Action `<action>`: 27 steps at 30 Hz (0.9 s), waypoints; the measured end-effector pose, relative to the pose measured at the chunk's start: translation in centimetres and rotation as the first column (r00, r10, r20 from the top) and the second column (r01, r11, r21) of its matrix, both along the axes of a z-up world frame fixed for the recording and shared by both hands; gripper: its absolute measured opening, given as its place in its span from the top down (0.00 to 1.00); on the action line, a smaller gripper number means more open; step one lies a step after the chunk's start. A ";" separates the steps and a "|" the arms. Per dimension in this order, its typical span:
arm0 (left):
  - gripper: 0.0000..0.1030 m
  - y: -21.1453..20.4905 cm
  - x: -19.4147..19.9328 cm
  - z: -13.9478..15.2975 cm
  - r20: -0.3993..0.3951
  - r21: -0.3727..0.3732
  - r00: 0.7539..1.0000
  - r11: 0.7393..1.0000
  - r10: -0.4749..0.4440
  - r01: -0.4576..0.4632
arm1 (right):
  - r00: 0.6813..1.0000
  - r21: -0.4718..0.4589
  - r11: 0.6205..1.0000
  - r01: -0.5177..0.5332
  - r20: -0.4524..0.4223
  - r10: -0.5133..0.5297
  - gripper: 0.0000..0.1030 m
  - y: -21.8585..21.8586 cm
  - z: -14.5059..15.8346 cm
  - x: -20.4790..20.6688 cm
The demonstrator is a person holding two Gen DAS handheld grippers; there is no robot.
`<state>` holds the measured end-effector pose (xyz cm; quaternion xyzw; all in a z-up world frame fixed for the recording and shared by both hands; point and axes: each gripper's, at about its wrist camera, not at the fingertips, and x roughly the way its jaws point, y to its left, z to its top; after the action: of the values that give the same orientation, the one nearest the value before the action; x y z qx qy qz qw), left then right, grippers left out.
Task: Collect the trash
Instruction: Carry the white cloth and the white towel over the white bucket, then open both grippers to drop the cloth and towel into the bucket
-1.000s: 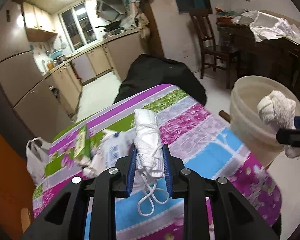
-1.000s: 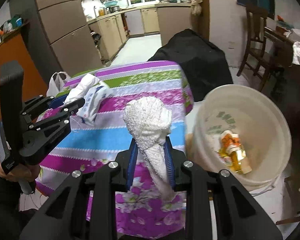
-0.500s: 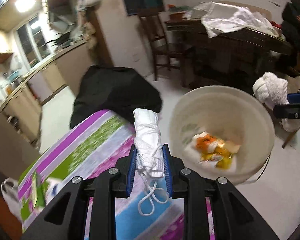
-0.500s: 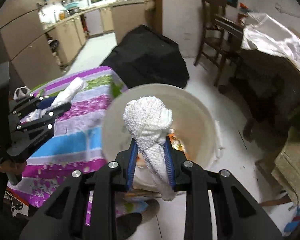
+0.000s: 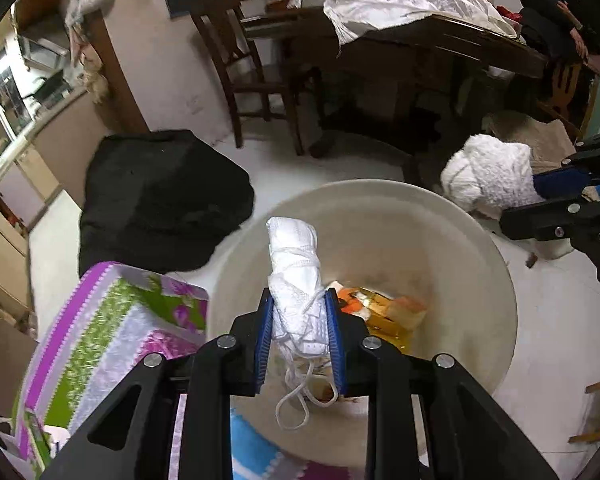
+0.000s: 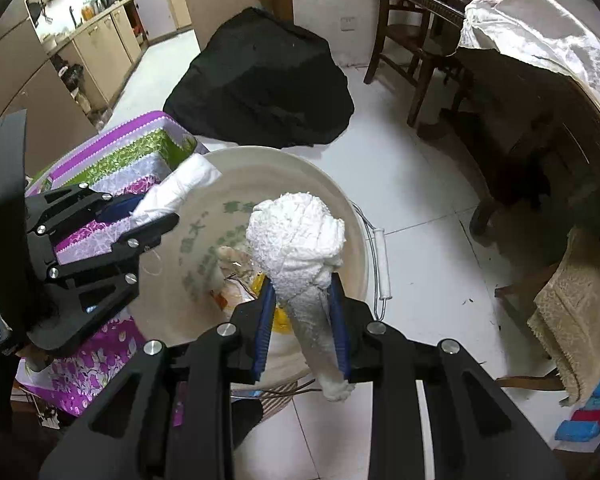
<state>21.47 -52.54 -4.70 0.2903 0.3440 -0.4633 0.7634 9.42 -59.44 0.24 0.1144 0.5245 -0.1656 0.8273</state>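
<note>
Left wrist view: the left gripper (image 5: 299, 334) has its blue pads pressed on a crumpled white face mask with dangling ear loops (image 5: 295, 276), and it hangs over the mouth of a round cream plastic bucket (image 5: 476, 280). The mask stands up from the jaws toward 12 o'clock, its cord looping down toward 6 o'clock. In the bottom of the bucket, at about 3 o'clock from the mask, lie orange and yellow wrappers (image 5: 384, 312). At 2 o'clock the right gripper (image 5: 560, 184) comes in from the edge, clamped on a rolled fluffy white cloth (image 5: 486, 176) that sits beyond the bucket's far rim. At 8 o'clock is a corner of the bench covered in a purple, green and blue striped floral cloth (image 5: 112, 332), and at 10 o'clock a black fabric heap (image 5: 160, 200) lies on the white floor. From the right wrist, the right gripper (image 6: 300, 324) is closed tight on the white cloth (image 6: 296, 240), which rises fat and rounded above the jaws over the bucket (image 6: 356, 232). At 9 o'clock the left gripper (image 6: 140, 216) holds the mask (image 6: 180, 188) over the bucket's near rim, just beside the bench (image 6: 112, 152). A dark wooden chair (image 6: 408, 32) stands at 1 o'clock.
</note>
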 end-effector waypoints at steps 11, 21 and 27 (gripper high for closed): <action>0.75 -0.7 0.6 -2.0 -0.027 0.068 0.999 0.997 -0.029 0.031 | 0.995 -0.006 0.999 -0.052 -0.086 0.051 0.75 0.2 -1.2 2.4; 0.74 -1.0 2.0 -3.9 -0.070 0.125 0.997 0.991 -0.046 0.054 | 0.987 0.028 0.998 -0.055 -0.150 0.059 0.74 -0.5 -3.5 3.8; 0.74 -0.8 3.4 -4.9 -0.098 0.130 0.995 0.991 -0.025 0.037 | 0.985 0.074 0.997 -0.030 -0.167 0.042 0.74 -1.0 -5.0 4.2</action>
<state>24.88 -53.30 -9.64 0.3226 0.4058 -0.4649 0.7177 13.61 -60.45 -4.79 0.1197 0.6001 -0.1408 0.7782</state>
